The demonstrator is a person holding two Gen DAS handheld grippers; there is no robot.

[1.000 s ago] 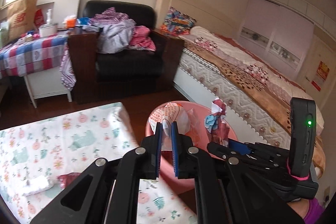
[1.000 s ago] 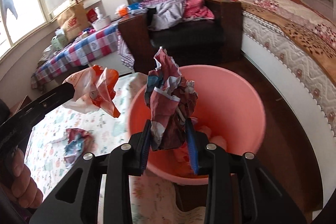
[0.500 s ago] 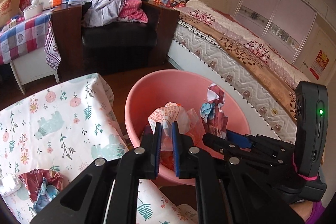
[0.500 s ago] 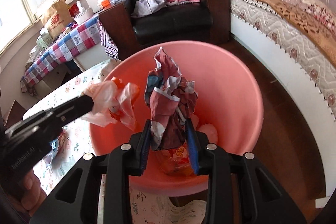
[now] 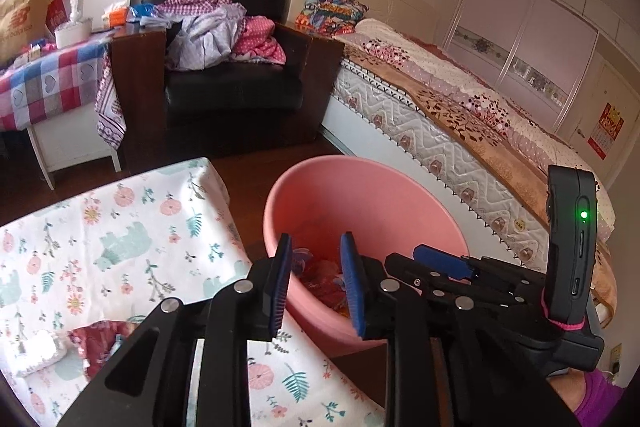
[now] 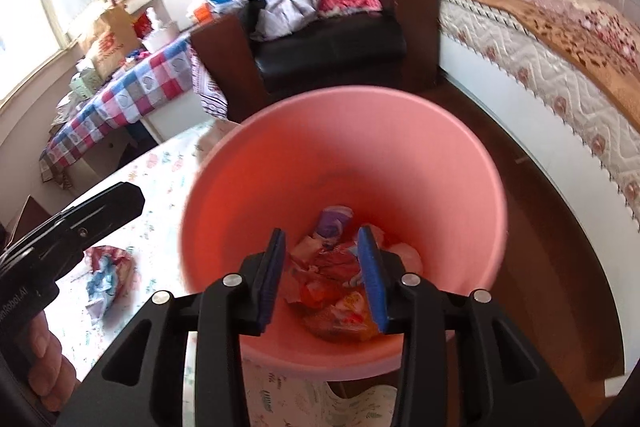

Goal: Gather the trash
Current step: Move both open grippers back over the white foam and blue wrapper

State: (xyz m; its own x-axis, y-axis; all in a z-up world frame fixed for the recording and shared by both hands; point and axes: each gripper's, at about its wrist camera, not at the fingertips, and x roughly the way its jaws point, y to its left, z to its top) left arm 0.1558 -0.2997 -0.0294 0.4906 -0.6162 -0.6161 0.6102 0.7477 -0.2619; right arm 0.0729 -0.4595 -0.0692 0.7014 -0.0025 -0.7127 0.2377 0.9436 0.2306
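A pink bin [image 5: 360,195] stands beside the floral-cloth table [image 5: 132,227]; it also fills the right wrist view [image 6: 352,147]. Crumpled wrappers and paper [image 6: 332,279] lie at its bottom. My left gripper [image 5: 316,283] is open and empty at the bin's near rim. My right gripper [image 6: 322,275] is open and empty above the bin's mouth; it also shows in the left wrist view [image 5: 440,259]. A crumpled red-and-blue wrapper [image 6: 106,267] lies on the table, also in the left wrist view [image 5: 100,343], next to a white tissue wad [image 5: 32,351].
A black armchair [image 5: 232,79] piled with clothes stands behind the bin. A bed [image 5: 460,115] runs along the right. A checked-cloth side table [image 5: 48,83] with clutter stands at the left. Dark wood floor [image 6: 540,211] lies between bin and bed.
Both grippers have opened and dropped their trash into the bin: the left let go of the white-orange wrapper, the right the red crumpled paper. Both now sit empty over the bin.
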